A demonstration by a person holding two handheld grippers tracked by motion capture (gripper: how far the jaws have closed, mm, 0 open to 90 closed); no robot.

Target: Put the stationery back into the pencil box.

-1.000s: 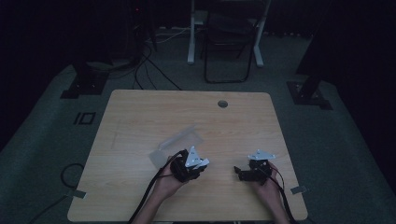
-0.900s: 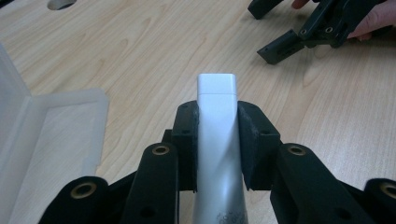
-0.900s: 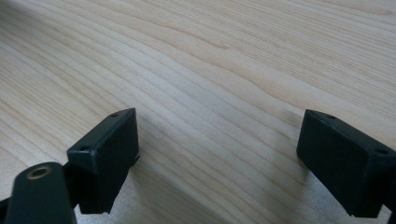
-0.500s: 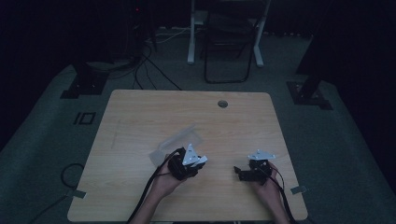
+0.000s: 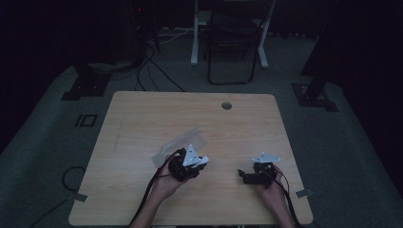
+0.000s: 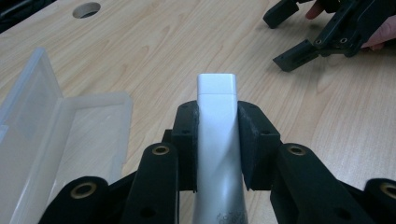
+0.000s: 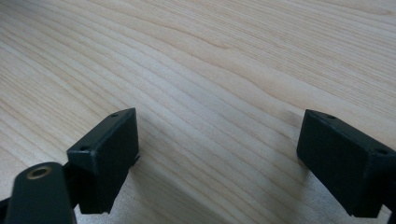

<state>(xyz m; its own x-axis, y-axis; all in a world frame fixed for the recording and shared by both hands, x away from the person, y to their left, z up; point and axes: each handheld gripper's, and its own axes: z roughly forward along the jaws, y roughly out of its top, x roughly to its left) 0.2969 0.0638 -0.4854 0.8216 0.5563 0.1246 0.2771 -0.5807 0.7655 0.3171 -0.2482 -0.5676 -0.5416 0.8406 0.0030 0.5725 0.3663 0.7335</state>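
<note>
My left gripper (image 6: 217,116) is shut on a flat white and silver tube-like item (image 6: 215,93), which sticks out forward past the pads just above the wood. An open clear plastic case (image 6: 56,135) lies close to its left. In the high view the left gripper (image 5: 197,161) sits at the table's near middle, with the clear case (image 5: 183,142) just beyond it. My right gripper (image 7: 219,140) stands open over bare wood with nothing between its fingers. From above, the right gripper (image 5: 243,175) rests near the front right, jaws pointing left.
The wooden table (image 5: 142,114) has a round cable hole (image 5: 226,105) near its far edge. Cables trail from both grippers off the front edge. A chair and a desk frame stand on the dark floor beyond the table.
The left gripper with the white item has edged slightly left toward the case. The right gripper has stayed still.
</note>
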